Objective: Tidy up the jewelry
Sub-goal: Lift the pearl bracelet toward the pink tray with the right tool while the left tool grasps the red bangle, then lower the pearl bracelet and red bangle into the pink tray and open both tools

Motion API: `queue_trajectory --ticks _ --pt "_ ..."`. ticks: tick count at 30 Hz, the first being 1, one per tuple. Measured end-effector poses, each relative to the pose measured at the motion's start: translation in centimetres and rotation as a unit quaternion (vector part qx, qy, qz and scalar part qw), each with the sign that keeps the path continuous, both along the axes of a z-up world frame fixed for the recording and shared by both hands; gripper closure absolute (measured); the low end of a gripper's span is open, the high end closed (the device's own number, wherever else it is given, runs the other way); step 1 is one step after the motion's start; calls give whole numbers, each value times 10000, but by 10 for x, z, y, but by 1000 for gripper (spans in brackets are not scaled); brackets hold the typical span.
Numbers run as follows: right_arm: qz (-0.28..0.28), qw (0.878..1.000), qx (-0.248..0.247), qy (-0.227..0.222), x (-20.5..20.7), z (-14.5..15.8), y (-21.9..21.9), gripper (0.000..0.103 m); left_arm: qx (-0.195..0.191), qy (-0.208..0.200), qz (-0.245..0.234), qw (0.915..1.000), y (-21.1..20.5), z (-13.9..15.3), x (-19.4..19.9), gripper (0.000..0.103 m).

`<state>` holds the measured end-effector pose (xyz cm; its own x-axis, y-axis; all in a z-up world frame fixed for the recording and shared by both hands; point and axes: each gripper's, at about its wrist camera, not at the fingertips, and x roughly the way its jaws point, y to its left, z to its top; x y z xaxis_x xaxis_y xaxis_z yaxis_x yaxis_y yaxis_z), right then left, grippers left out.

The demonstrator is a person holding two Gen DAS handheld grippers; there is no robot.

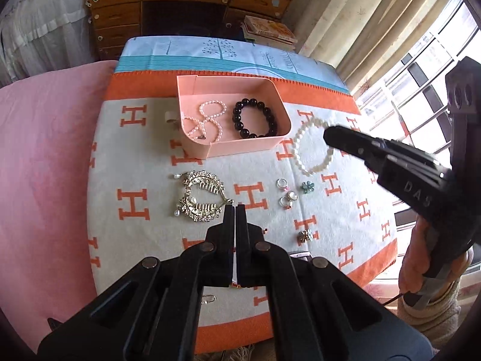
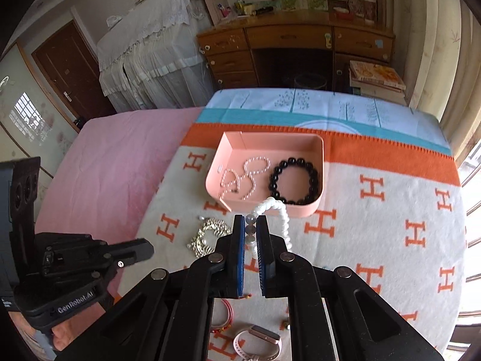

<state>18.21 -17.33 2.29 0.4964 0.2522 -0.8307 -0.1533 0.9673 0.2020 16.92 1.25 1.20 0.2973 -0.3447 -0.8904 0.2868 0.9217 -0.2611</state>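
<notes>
Pinching the white bead bracelet [image 2: 278, 213] between its two fingers, the right gripper [image 2: 251, 231] holds it lifted over the blanket [image 2: 390, 240], just near of the pink box [image 2: 303, 210]; the loop arches up past the fingertips toward the box's near wall. In the left wrist view the same bracelet [image 1: 309, 150] hangs at the tip of the right gripper [image 1: 330, 137], right of the box [image 1: 240, 147]. Inside the box lie a pink pearl necklace [image 1: 207, 120] on the left and a black bead bracelet [image 1: 255, 118] on the right. The left gripper [image 1: 234, 210] hovers nearer, its fingers pressed together with nothing between them, just right of a gold hair comb [image 1: 200, 200]. Right of it, small rings [image 1: 285, 194] and a blue flower piece [image 1: 308, 187] lie on the blanket. At the near edge of the right wrist view lie a pink watch [image 2: 258, 341] and a red cord bracelet [image 2: 224, 316].
</notes>
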Motion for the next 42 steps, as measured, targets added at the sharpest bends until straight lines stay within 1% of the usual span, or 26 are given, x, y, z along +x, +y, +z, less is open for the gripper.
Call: queue_trajectory --ticks 2,3,6,8,10,15,16,18,19,22,23,24,25,26,27,31,32,33,34,35,36,38,40,42 --pt "-19 9999 -53 -135 10 12 1 96 83 91 -80 9999 -5 -8 -2 103" --pt "-20 9998 -65 -199 14 17 0 96 72 217 -168 9996 -8 -15 -4 103" --pt "-66 9996 -65 -256 31 22 4 96 35 645 -367 9972 -17 -45 -17 103" --pt "-85 9996 -48 -250 44 21 9 96 83 765 -450 9960 -20 -62 -26 103" --pt "-108 9997 -41 -220 57 15 14 96 -45 834 -497 9953 -20 -76 -33 103" --pt "-158 9999 41 -51 85 -10 24 96 261 1083 -352 9932 -16 -108 -37 103" --pt "-168 9998 62 -6 90 -14 25 96 212 1112 -365 9929 -15 -112 -37 103" --pt "-170 9998 76 91 98 -26 26 96 -56 1101 -417 9930 -13 -121 -40 103" --pt "-165 9997 82 143 101 -32 26 96 -108 1099 -477 9927 -14 -125 -42 103" --pt "-173 9993 130 305 106 -50 23 96 -103 1150 -615 9914 -17 -137 -47 102" --pt "-175 9992 127 341 107 -57 20 96 -143 1237 -593 9904 -17 -141 -46 91" --pt "-180 9991 126 366 108 -61 19 96 -197 1333 -554 9893 -17 -144 -46 61" --pt "-196 9990 122 385 107 -65 16 96 -209 1389 -497 9888 -16 -147 -45 40" --pt "-218 9989 117 402 106 -68 13 96 -204 1389 -467 9890 -16 -149 -44 7" --pt "-236 9988 115 406 104 -70 11 96 -243 1340 -460 9896 -15 -149 -44 1" --pt "-290 9989 78 354 95 -75 0 96 -338 1155 -369 9920 -13 -142 -45 2" --pt "-295 9990 72 343 92 -76 -2 96 -402 1152 -308 9921 -11 -142 -45 5" --pt "-297 9990 71 330 89 -77 -4 96 -456 1154 -225 9920 -10 -140 -44 13" --pt "-306 9990 65 314 86 -77 -6 96 -463 1160 -124 9921 -9 -142 -44 18" --pt "-317 9990 57 296 82 -77 -9 96 -419 1184 -59 9921 -7 -143 -43 28" --pt "-321 9991 56 280 78 -77 -10 96 -332 1197 -21 9923 -7 -145 -42 36" --pt "-308 9992 57 245 71 -77 -13 96 -183 1211 -31 9925 -8 -149 -42 41" --pt "-288 9994 51 183 62 -76 -14 96 -115 1256 -25 9920 -9 -152 -42 45" --pt "-252 9996 49 106 53 -73 -14 96 -75 1276 -84 9918 -13 -155 -43 56"
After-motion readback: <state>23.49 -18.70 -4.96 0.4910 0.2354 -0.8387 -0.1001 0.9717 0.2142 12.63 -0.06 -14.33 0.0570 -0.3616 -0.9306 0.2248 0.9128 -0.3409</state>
